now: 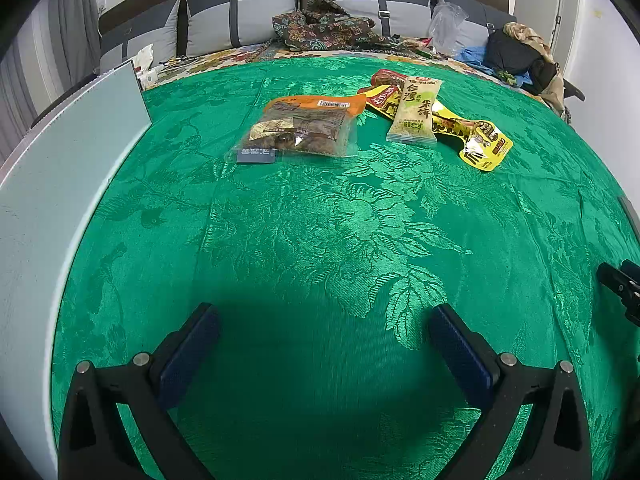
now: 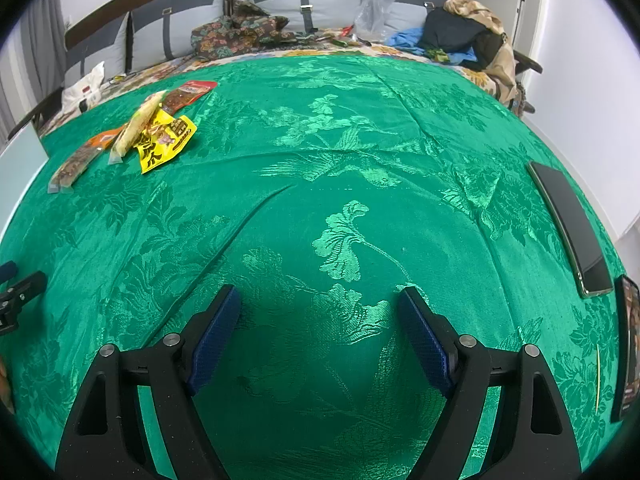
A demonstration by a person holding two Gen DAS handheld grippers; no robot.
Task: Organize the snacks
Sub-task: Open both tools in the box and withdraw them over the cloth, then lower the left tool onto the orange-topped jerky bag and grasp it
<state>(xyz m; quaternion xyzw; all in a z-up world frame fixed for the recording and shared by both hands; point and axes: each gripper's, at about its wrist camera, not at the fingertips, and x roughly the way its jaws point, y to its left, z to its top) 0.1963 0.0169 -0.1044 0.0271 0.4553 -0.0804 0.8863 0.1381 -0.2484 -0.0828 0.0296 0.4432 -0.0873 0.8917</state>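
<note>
Several snack packets lie on the green floral tablecloth [image 1: 320,220]. In the left wrist view a clear bag of brown snacks with an orange top [image 1: 302,126] sits far ahead. Right of it lies a pale rice-cracker packet [image 1: 416,110] over a yellow packet [image 1: 476,140] and a red one [image 1: 386,78]. My left gripper [image 1: 324,312] is open and empty, well short of them. The right wrist view shows the same pile at far left: yellow packet [image 2: 166,140], pale packet [image 2: 138,126], red packet [image 2: 192,90]. My right gripper [image 2: 320,294] is open over bare cloth.
A pale board [image 1: 60,184] stands along the table's left edge. Two dark phones [image 2: 570,224] [image 2: 628,348] lie at the right edge. Behind the table is a sofa with grey cushions [image 1: 240,12], patterned fabric [image 1: 320,28], a plastic bag [image 1: 446,24] and dark clothes [image 1: 516,52].
</note>
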